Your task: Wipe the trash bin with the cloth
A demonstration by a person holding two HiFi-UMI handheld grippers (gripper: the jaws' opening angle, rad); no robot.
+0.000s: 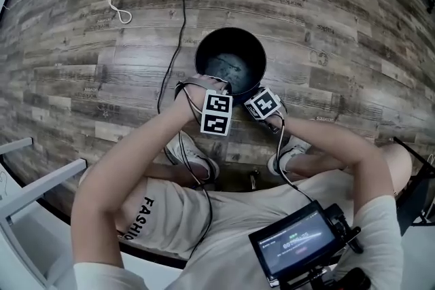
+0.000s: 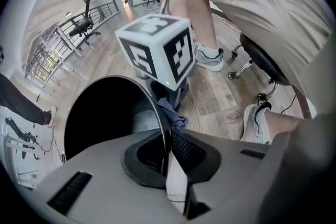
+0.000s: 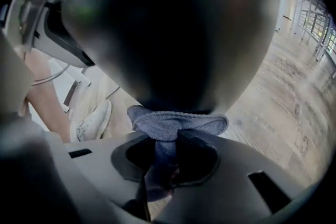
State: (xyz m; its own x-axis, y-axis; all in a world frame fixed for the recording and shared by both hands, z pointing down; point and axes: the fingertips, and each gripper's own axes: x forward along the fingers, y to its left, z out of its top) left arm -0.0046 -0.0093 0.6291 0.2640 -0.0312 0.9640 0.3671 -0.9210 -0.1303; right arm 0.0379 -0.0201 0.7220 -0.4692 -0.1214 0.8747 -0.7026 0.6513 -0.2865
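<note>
Head view: a seated person leans over a black bin [image 1: 231, 41] standing upright on a wood-plank floor [image 1: 353, 17], a gripper in each hand at its near rim, white shoes [image 1: 194, 158] planted just behind it and a cable [image 1: 178, 44] trailing past its left side. The left gripper [image 1: 223, 87] has its jaws pinched together on the bin's thin rim, one pad inside and one outside, as the left gripper view shows [image 2: 167, 149] with the rim [image 2: 156, 113] running between them. The right gripper [image 1: 255, 97] is clamped on a bunched blue-grey cloth [image 3: 176, 123], held against the bin's dark outer wall [image 3: 178, 34] just beside the left gripper.
</note>
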